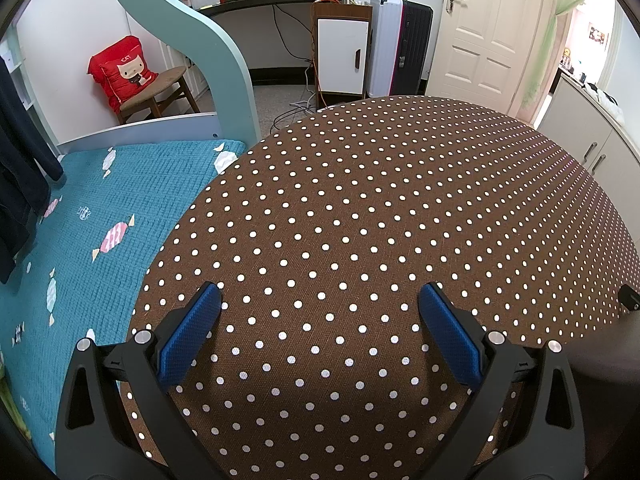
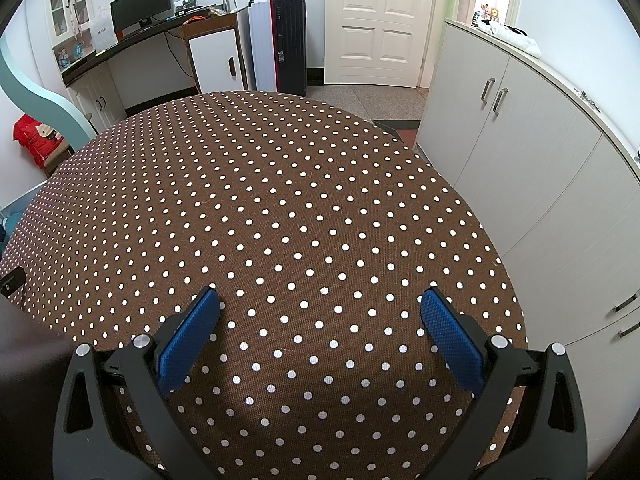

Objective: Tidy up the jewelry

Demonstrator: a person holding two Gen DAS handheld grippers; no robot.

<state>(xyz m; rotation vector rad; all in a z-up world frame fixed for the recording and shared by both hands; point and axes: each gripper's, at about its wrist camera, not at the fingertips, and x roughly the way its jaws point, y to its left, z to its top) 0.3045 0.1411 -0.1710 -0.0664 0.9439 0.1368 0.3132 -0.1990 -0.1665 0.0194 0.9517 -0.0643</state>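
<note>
No jewelry shows in either view. A round table under a brown cloth with white dots (image 1: 360, 200) (image 2: 260, 200) fills both views. My left gripper (image 1: 320, 294) hovers over the table's near left part, open, its blue pads (image 1: 192, 332) wide apart with nothing between them. My right gripper (image 2: 320, 298) hangs over the near right part of the table, open as well, its blue pads (image 2: 452, 340) holding nothing. A dark piece of the other gripper (image 1: 630, 298) (image 2: 12, 280) pokes in at the edge of each view.
A bed with a teal blanket (image 1: 100, 220) lies left of the table, its curved headboard (image 1: 208, 48) behind. White cabinets (image 2: 520, 152) stand close on the right. Beyond the table are a desk (image 1: 260, 0), a small white cabinet (image 1: 342, 56), suitcases (image 1: 400, 44) and a door (image 2: 376, 20).
</note>
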